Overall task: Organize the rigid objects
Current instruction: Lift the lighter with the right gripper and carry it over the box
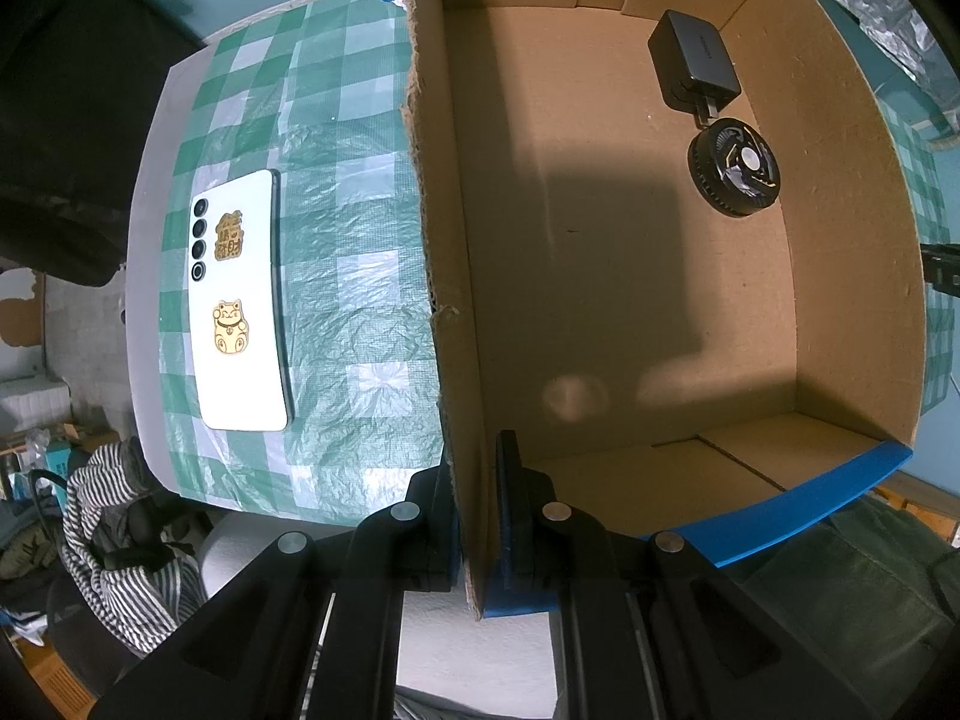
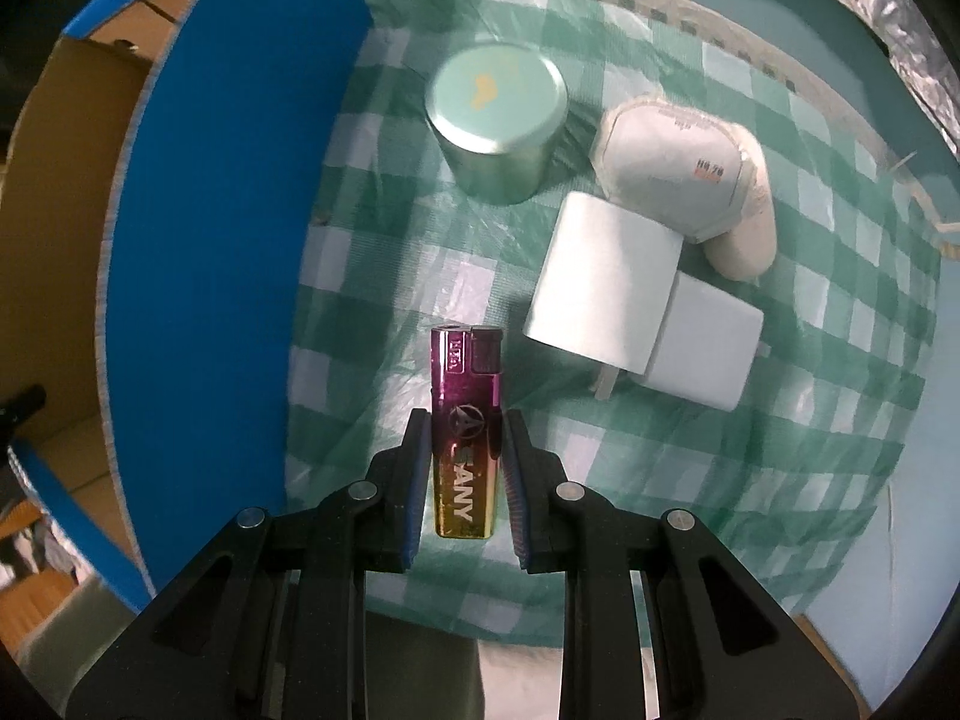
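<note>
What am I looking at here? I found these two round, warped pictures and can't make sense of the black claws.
Each claw is a hand-held gripper with a fisheye camera looking along its fingers. The left gripper clamps a cardboard box wall; inside lie a black charger and a small round fan. A white phone lies on the checked cloth. The right gripper holds a purple-gold lighter above a tin, a white charger and a mask.

Charger & fan are set touching in box; phone is laid on tablecloth, left of box wall.
</note>
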